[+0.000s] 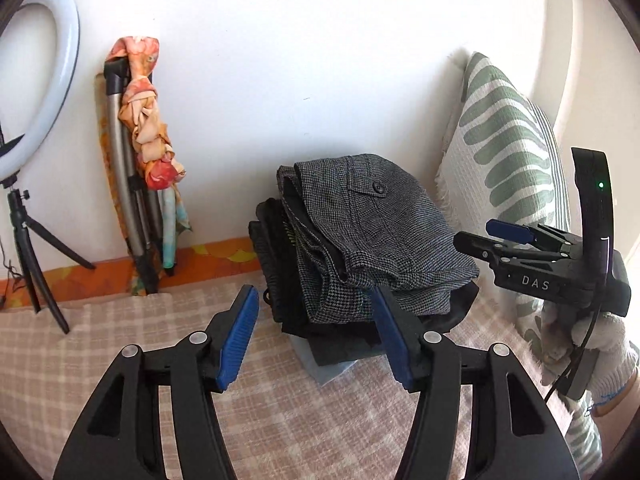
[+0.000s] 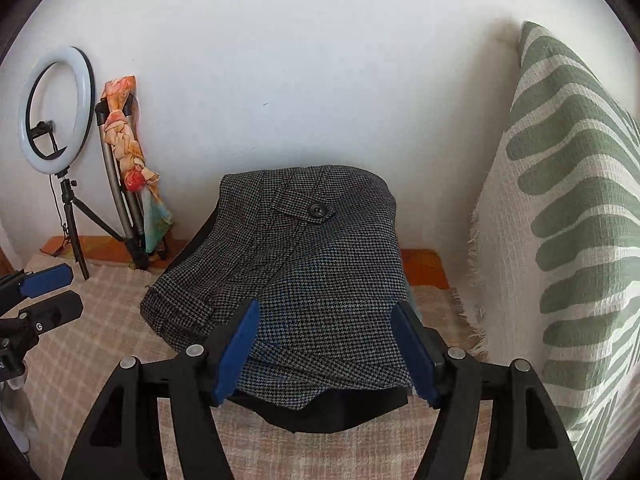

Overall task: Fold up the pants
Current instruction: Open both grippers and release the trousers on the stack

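Note:
Folded grey houndstooth pants [image 1: 372,232] lie on top of a stack of dark folded clothes [image 1: 276,264] on the checked bed cover. In the right wrist view the pants [image 2: 304,272] fill the middle, pocket button up. My left gripper [image 1: 316,336] is open and empty just in front of the stack's near left side. My right gripper [image 2: 326,348] is open, with its jaws either side of the pants' near edge and not gripping. In the left wrist view it [image 1: 492,236] shows to the right of the stack, held by a gloved hand.
A green-and-white patterned cushion [image 2: 568,216] stands against the wall right of the stack. A ring light on a tripod [image 2: 56,112] and a folded stand wrapped in floral cloth [image 1: 140,148] lean at the far left. The beige checked cover [image 1: 120,348] stretches left and forward.

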### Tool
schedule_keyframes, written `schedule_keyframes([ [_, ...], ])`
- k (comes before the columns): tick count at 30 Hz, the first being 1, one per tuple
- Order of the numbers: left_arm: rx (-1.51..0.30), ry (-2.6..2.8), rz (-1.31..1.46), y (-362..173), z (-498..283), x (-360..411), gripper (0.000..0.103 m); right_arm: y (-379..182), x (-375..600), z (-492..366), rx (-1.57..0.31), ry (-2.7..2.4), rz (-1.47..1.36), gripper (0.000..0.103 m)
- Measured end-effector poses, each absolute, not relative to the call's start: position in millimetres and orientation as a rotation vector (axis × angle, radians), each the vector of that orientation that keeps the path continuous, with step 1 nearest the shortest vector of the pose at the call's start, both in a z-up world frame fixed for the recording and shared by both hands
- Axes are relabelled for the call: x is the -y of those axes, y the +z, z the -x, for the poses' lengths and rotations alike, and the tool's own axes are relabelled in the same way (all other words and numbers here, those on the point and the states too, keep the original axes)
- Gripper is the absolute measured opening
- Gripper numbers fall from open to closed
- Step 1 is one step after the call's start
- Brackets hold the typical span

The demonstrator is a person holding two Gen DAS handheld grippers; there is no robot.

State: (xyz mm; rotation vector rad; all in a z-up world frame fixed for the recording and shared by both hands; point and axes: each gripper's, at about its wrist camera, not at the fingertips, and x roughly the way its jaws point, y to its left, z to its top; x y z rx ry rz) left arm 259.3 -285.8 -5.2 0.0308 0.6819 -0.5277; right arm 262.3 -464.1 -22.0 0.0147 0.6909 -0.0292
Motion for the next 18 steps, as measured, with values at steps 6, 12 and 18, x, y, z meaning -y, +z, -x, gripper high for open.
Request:
schedule_keyframes([
  [6,-0.647,-0.54,-0.046,12,-232,277,0.066,-16,441,-219,-0.645,-0.081,-0.03,0.086],
  [12,-0.613,-0.54,-0.066,23,-204,263,0.074,-14,425,-180,-0.63,-0.153,-0.046,0.095],
  [18,-0.614,-0.546,-0.084,21,-180,242,0.074,-17,403,-147,-0.622,-0.202,-0.061,0.095],
])
